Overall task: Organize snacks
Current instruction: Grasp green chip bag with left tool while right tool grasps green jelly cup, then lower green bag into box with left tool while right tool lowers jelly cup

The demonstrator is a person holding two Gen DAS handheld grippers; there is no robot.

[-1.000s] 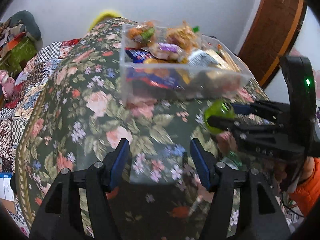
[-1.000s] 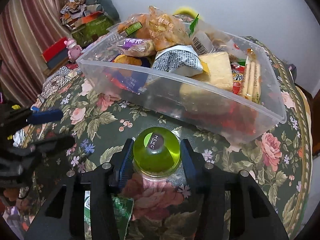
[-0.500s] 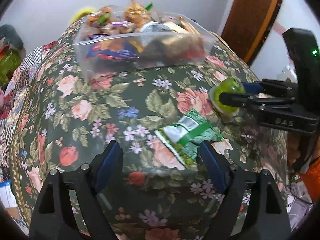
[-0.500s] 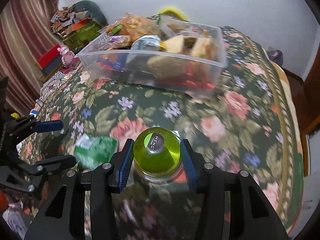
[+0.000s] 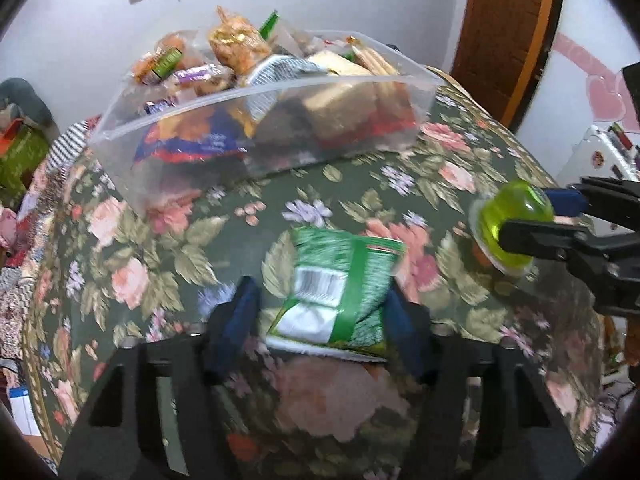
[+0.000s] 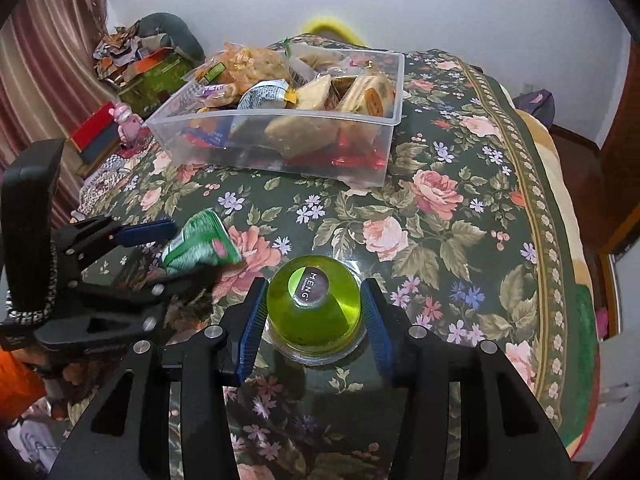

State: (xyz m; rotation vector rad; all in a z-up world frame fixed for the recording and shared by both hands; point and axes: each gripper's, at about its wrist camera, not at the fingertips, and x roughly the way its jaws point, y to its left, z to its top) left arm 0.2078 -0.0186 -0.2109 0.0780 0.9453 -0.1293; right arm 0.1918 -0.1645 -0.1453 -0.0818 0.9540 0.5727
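Note:
A clear plastic bin (image 5: 256, 96) (image 6: 392, 120) full of snack packets stands at the far side of the floral table. My right gripper (image 6: 314, 314) is shut on a green jelly cup (image 6: 314, 304), also seen in the left wrist view (image 5: 514, 226), and holds it just above the cloth. A green and white snack packet (image 5: 340, 292) (image 6: 200, 246) lies on the cloth between the blue pads of my left gripper (image 5: 324, 312), whose jaws stand open around it; the left fingers (image 6: 148, 230) appear at the left of the right wrist view.
The floral tablecloth (image 6: 440, 208) covers a rounded table that drops off at the right and near edges. A wooden door (image 5: 508, 32) is behind on the right. Clutter and a curtain (image 6: 48, 60) are at the left.
My left gripper has moved forward so the green packet now sits between its pads. My right gripper, still holding the jelly cup, has drawn back from the bin.

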